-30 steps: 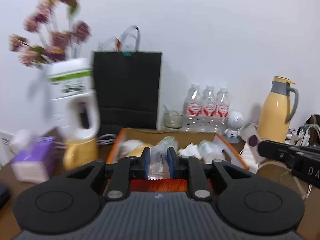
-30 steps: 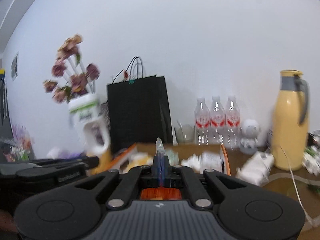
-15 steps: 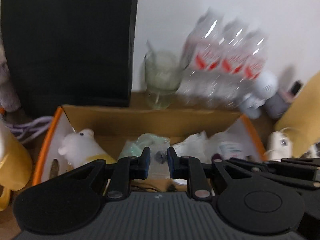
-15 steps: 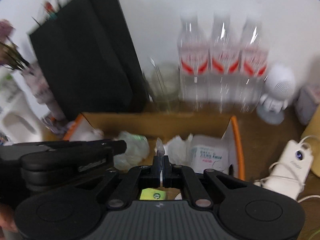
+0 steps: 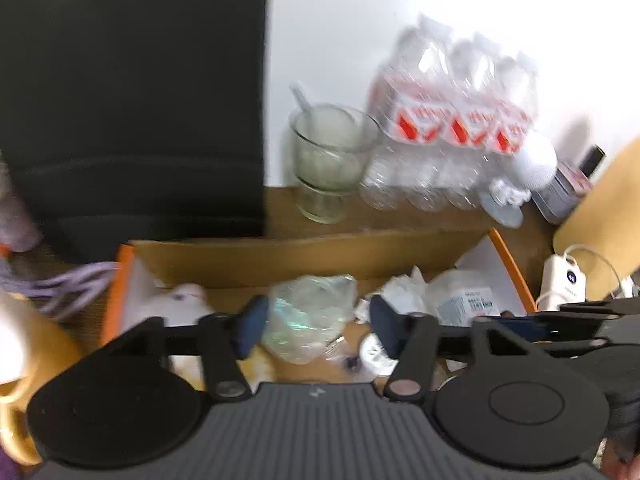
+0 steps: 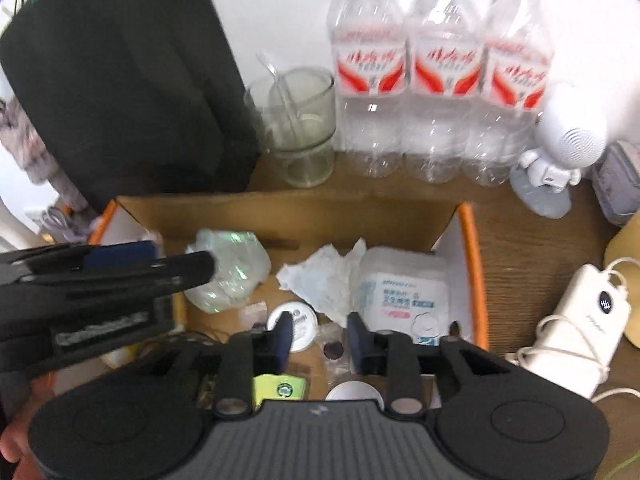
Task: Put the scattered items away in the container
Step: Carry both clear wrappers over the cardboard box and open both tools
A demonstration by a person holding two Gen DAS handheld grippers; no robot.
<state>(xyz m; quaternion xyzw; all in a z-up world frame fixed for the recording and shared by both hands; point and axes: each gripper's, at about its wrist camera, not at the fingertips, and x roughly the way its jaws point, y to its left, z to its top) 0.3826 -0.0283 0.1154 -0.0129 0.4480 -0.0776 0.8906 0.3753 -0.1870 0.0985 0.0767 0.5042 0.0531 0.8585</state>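
An open cardboard box with orange edges [image 6: 474, 264] [image 5: 280, 256] sits on the wooden table and holds several items: a crumpled clear plastic bag [image 6: 228, 272] [image 5: 310, 322], a crumpled tissue [image 6: 326, 278], a white wipes pack [image 6: 404, 292], a small round white lid [image 6: 294, 322] and small clear sachets [image 6: 334, 350]. My right gripper [image 6: 318, 340] is open and empty above the box's front part. My left gripper [image 5: 316, 328] is open and empty above the box, with the plastic bag lying behind and below its fingers. The left gripper also shows at the left of the right wrist view [image 6: 120, 264].
Behind the box stand a black paper bag [image 6: 120, 88], a glass cup with a spoon [image 6: 298, 124] and three water bottles [image 6: 440, 72]. A white astronaut figure [image 6: 560, 152] and a white power bank with cable [image 6: 580, 320] lie at the right. A yellow mug [image 5: 24, 364] stands at the left.
Both grippers moved forward and down over the box, then opened. The clear sachets they were holding are out of the jaws and lie in the box.
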